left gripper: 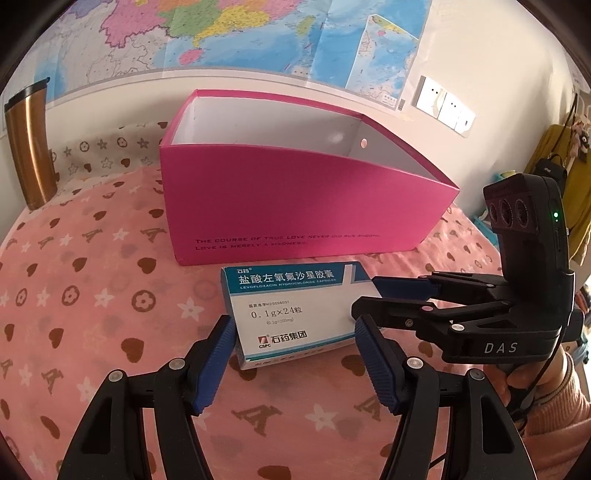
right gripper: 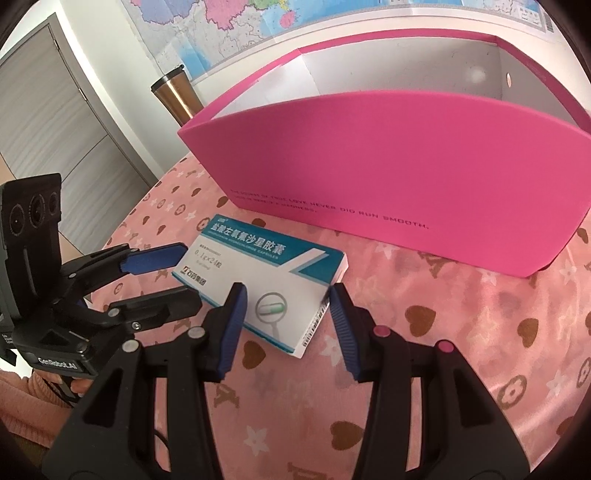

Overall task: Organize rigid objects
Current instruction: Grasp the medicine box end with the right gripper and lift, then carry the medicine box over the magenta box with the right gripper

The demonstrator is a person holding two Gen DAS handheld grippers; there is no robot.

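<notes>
A white and teal medicine box [left gripper: 291, 310] lies flat on the pink patterned cloth, just in front of an open pink box [left gripper: 295, 192]. My left gripper [left gripper: 295, 328] is open, its fingers either side of the medicine box's near end without touching it. My right gripper [right gripper: 286, 295] is open too, its blue pads straddling the right end of the medicine box [right gripper: 266, 273]. The right gripper shows in the left wrist view [left gripper: 364, 301] at the box's right edge. The left gripper shows in the right wrist view [right gripper: 190, 275] at the box's left end. The pink box [right gripper: 406, 177] looks empty inside.
A bronze travel mug [left gripper: 29, 147] stands at the back left near the wall; it also shows in the right wrist view [right gripper: 175, 96]. A map hangs on the wall [left gripper: 221, 33]. Wall sockets [left gripper: 443, 105] sit at the right.
</notes>
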